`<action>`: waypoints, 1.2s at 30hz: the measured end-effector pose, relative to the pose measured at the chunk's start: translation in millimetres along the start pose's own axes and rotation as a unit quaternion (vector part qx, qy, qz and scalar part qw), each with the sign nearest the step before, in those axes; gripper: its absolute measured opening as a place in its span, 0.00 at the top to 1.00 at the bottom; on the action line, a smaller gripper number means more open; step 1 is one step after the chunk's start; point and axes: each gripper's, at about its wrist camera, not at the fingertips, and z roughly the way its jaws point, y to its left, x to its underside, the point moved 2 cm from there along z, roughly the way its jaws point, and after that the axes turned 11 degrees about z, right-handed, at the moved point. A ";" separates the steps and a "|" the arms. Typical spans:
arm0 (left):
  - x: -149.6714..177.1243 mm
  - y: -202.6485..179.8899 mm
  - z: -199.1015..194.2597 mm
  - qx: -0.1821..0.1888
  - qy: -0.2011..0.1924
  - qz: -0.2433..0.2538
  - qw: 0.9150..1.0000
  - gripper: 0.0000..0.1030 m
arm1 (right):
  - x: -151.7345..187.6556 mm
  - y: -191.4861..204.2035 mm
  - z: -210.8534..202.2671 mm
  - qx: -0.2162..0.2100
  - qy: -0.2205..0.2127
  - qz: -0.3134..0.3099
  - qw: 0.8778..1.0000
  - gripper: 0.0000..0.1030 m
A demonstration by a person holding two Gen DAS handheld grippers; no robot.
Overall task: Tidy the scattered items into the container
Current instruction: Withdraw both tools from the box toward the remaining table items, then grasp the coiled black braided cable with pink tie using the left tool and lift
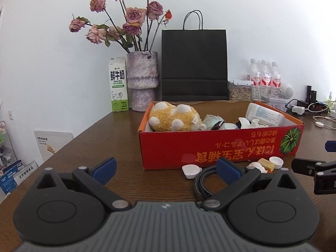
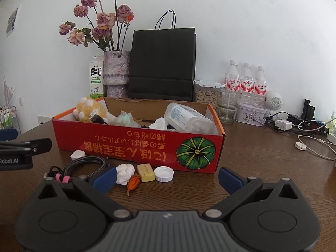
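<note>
Two wrist views of a wooden table [image 2: 252,168] with the red cardboard box [image 2: 134,145] as landmark. The box stands open-topped near the table's middle, its printed front wall facing both cameras.

Inside the box: a yellow plush toy [image 1: 172,117] at its left end, a white plastic pack [image 2: 187,119] leaning at its right end, and crumpled tissue [image 1: 247,122] and a pale wrapped bundle [image 2: 124,119] between them.

In front of the box, on the table: a small white lidded cup [image 2: 77,155] close to the front wall; a coiled braided cable [image 2: 84,166] just beside it; then, toward the box's right, a white crumpled lump [image 2: 125,173], an orange dried flower [image 2: 134,182], a yellow block [image 2: 146,172] and a white bottle cap [image 2: 163,173], set close together.

Behind the box: a black paper bag [image 1: 194,63], a vase of dried roses [image 1: 142,71], a milk carton [image 1: 118,84] and three water bottles [image 2: 245,82].

The left gripper [image 1: 166,169] hovers before the box's left half, jaws spread wide and holding nothing. The right gripper [image 2: 167,177] hovers before the loose items, jaws likewise apart and empty.
</note>
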 end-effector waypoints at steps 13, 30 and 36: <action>-2.3 -48.1 33.2 0.111 0.080 0.047 0.989 0.00 | -0.6 -17.2 14.5 0.039 0.036 0.048 0.997 0.00; -0.5 -49.5 66.7 0.093 0.154 0.013 0.984 0.00 | 1.6 -21.5 24.8 0.022 0.072 0.065 0.995 0.00; -1.8 -52.9 68.2 0.089 0.155 0.013 0.984 0.00 | 1.5 -20.4 25.1 0.021 0.072 0.061 0.995 0.00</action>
